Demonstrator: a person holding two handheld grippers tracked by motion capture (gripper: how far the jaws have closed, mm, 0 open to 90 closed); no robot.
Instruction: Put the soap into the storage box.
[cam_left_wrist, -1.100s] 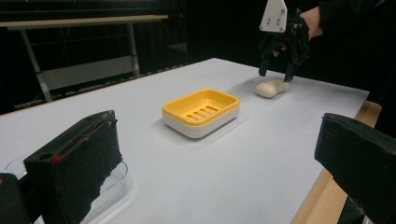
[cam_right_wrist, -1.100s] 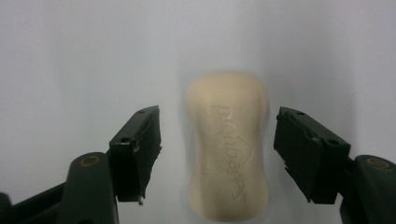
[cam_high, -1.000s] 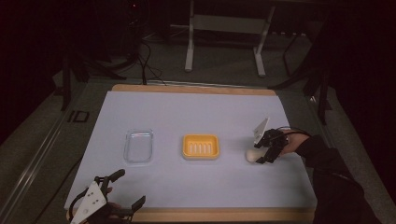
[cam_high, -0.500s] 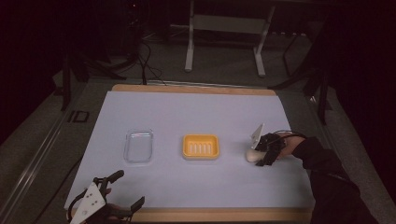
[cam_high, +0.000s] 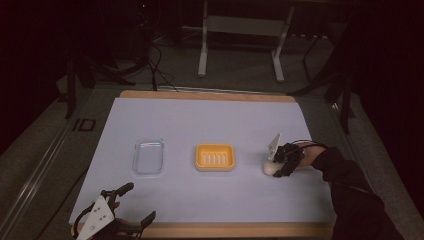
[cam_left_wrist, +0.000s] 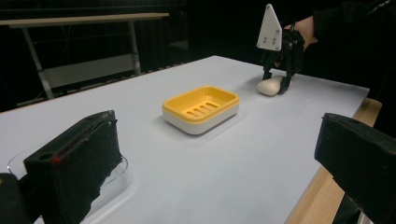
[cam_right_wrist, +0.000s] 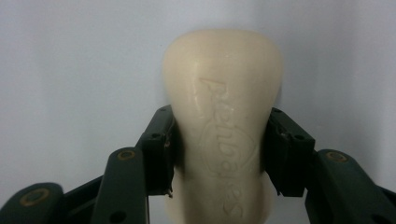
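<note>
A cream soap bar (cam_high: 269, 168) (cam_left_wrist: 269, 87) (cam_right_wrist: 224, 93) lies on the white table top at the right. My right gripper (cam_high: 276, 168) (cam_left_wrist: 277, 83) (cam_right_wrist: 219, 154) points down over it; its jaws have just been closing and both pads now press the bar's sides. A yellow soap dish (cam_high: 214, 157) (cam_left_wrist: 201, 109) with a slotted floor sits mid-table, left of the bar. My left gripper (cam_high: 139, 202) (cam_left_wrist: 219, 163) rests at the front left edge, jaws wide apart and empty.
A clear plastic tray (cam_high: 148, 156) (cam_left_wrist: 116, 179) lies left of the yellow dish. The white sheet (cam_high: 210, 120) covers a wooden table with its front edge (cam_high: 240, 230) showing. Metal stand legs (cam_high: 202, 45) rise beyond the far edge.
The right gripper has settled a little lower and nearer over the soap bar, and its jaws have closed onto the bar. The left gripper has kept still.
</note>
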